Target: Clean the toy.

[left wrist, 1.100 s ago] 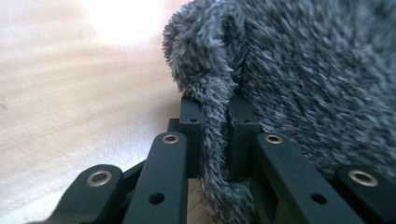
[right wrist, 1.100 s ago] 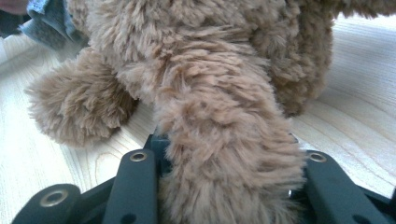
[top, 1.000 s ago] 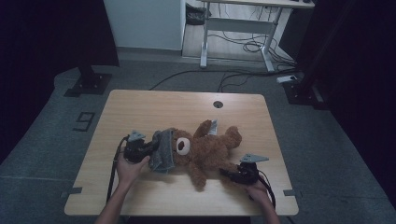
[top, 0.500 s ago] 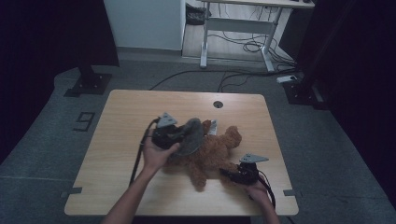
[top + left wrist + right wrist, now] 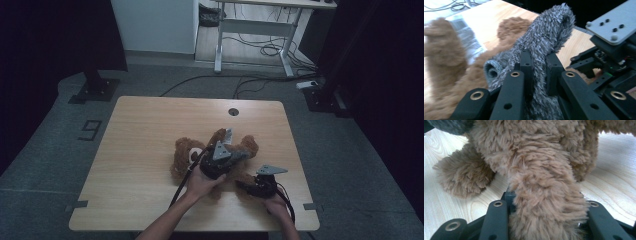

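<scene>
Light wooden table (image 5: 150,130) lies bare across its upper and left parts. Brown plush teddy bear (image 5: 186,152) sits lower centre, near the bottom edge. Left gripper (image 5: 227,150), reaching in over the bear, pinches grey fuzzy cloth (image 5: 544,42). Right gripper (image 5: 245,186), at lower right, clamps the bear's leg (image 5: 544,202).

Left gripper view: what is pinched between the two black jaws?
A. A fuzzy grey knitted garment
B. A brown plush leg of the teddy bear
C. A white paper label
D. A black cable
A: in the left gripper view the left gripper has its jaws shut on the fuzzy grey knitted garment, with the brown plush teddy bear behind it.
</scene>
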`<act>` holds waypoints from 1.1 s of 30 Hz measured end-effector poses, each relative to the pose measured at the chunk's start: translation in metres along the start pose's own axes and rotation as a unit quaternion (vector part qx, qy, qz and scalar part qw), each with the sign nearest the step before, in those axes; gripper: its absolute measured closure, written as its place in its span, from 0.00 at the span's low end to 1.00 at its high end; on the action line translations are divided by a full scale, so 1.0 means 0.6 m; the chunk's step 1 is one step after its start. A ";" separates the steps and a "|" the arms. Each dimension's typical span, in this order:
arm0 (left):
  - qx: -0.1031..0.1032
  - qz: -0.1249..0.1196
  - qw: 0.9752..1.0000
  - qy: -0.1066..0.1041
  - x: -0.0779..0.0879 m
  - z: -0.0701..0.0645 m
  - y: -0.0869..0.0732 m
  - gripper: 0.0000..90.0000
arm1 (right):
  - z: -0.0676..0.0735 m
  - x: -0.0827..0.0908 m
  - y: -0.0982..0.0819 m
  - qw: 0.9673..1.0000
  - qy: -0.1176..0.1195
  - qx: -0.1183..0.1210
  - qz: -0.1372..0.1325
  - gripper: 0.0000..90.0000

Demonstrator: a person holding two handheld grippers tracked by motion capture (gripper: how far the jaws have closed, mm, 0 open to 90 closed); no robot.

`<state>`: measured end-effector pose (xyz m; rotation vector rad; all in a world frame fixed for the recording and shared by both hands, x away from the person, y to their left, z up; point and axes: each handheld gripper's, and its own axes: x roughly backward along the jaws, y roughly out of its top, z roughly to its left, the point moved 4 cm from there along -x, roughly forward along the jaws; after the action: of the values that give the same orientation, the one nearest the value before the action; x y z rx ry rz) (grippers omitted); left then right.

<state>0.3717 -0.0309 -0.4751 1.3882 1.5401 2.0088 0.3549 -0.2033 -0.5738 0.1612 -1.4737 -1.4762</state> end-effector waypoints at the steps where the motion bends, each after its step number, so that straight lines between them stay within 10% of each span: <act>1: 0.004 -0.005 1.000 0.007 0.007 0.007 -0.002 0.88 | 0.001 0.000 0.000 1.000 -0.002 0.001 0.000 0.64; 9: 0.039 -0.018 0.996 0.078 0.084 0.084 -0.044 0.88 | 0.002 0.000 0.000 1.000 -0.003 0.004 0.000 0.64; 17: 0.122 -0.053 0.987 0.086 0.155 0.165 -0.104 0.88 | 0.002 -0.001 0.000 1.000 -0.003 0.003 0.001 0.64; 30: 0.198 0.044 0.974 0.105 0.140 0.231 -0.251 0.88 | 0.001 -0.001 0.000 1.000 -0.003 -0.001 0.001 0.64; 33: 0.208 0.033 0.972 0.103 0.146 0.234 -0.250 0.88 | 0.001 -0.001 0.000 1.000 -0.001 -0.003 0.001 0.64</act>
<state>0.3887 0.1754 -0.5591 1.4198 2.1314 1.9988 0.3549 -0.2027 -0.5741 0.1550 -1.4719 -1.4798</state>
